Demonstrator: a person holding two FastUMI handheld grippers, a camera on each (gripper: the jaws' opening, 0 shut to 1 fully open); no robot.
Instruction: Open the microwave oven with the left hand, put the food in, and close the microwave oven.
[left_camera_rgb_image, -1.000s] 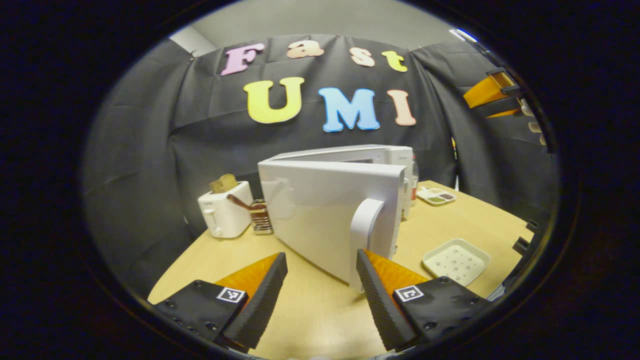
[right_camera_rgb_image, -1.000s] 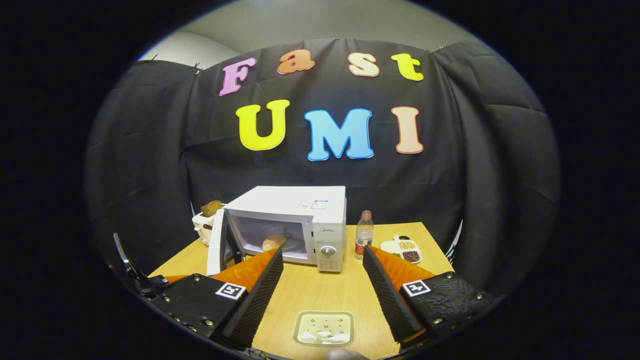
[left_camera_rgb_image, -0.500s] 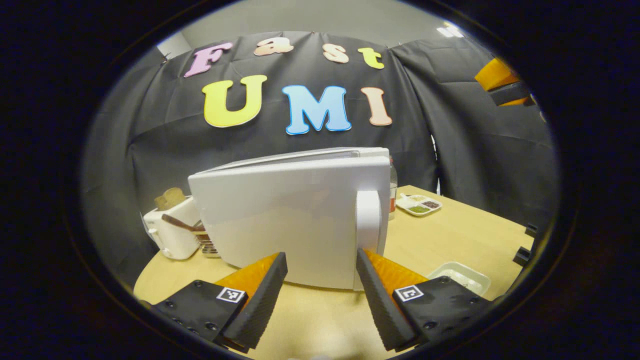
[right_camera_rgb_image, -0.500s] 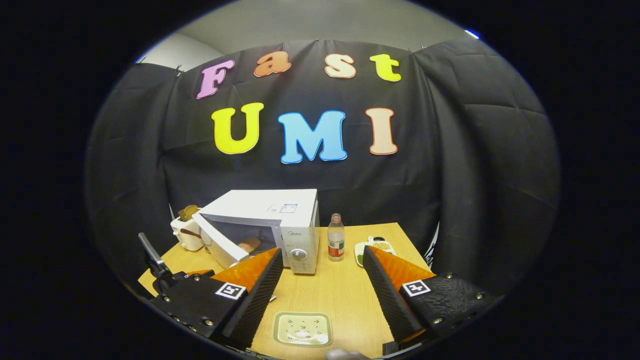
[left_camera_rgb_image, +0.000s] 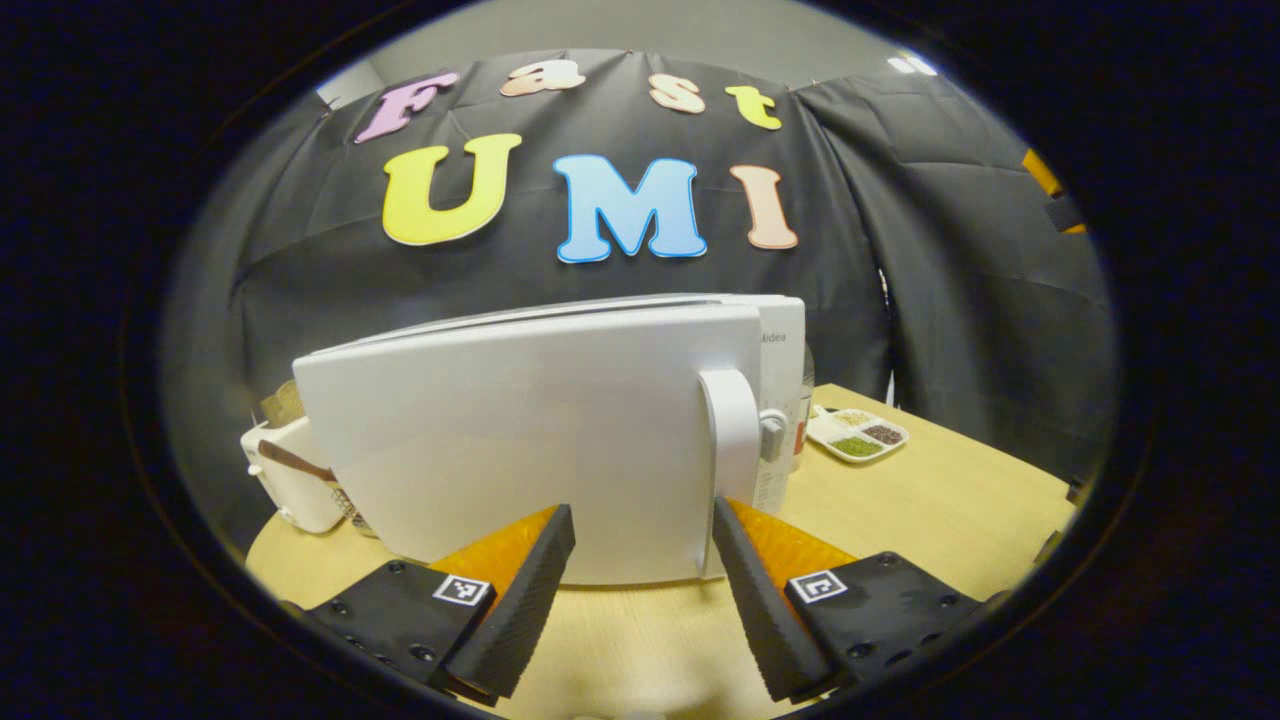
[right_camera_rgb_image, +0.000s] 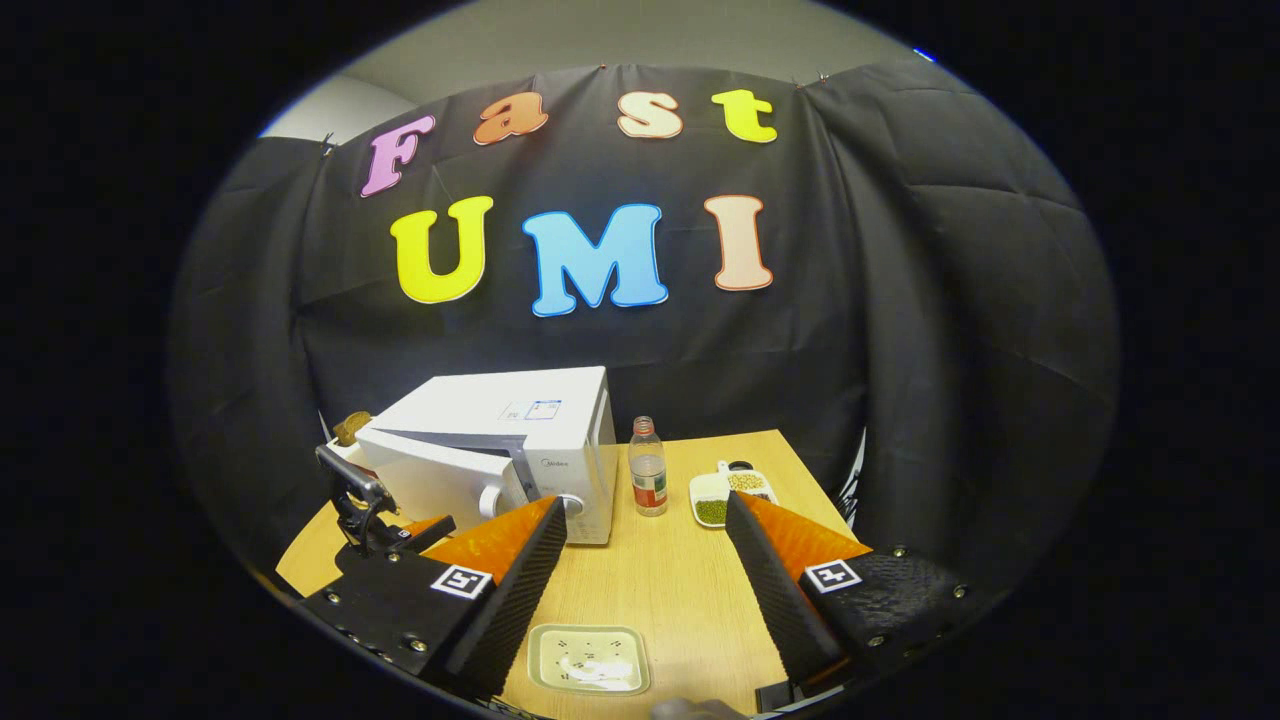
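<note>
- In the left gripper view, the left gripper (left_camera_rgb_image: 640, 580) is seen with its two fingers spread wide and nothing between them; it is held low over the wooden table (left_camera_rgb_image: 930, 510), just in front of the microwave oven's door (left_camera_rgb_image: 520, 440).
- The door is seen nearly shut, with a narrow gap left along its top edge against the microwave oven (left_camera_rgb_image: 785, 340); its white handle (left_camera_rgb_image: 735, 450) stands upright near the door's right edge, above the gap between the fingers.
- Whether the fingers touch the door cannot be told.
- The food cannot be seen behind the door.
- A white toaster (left_camera_rgb_image: 285, 480) is seen left of the oven, and a divided dish of grains (left_camera_rgb_image: 858, 435) to its right.
- In the right gripper view, the right gripper (right_camera_rgb_image: 645, 590) is held wide apart and empty, well back from the oven (right_camera_rgb_image: 520, 455) and above an empty square dish (right_camera_rgb_image: 588, 660) at the table's near edge.
- A small bottle (right_camera_rgb_image: 648, 480) stands just right of the oven, with the divided dish (right_camera_rgb_image: 728, 492) beyond it.
- The left gripper (right_camera_rgb_image: 365, 505) is seen in front of the oven's door.
</note>
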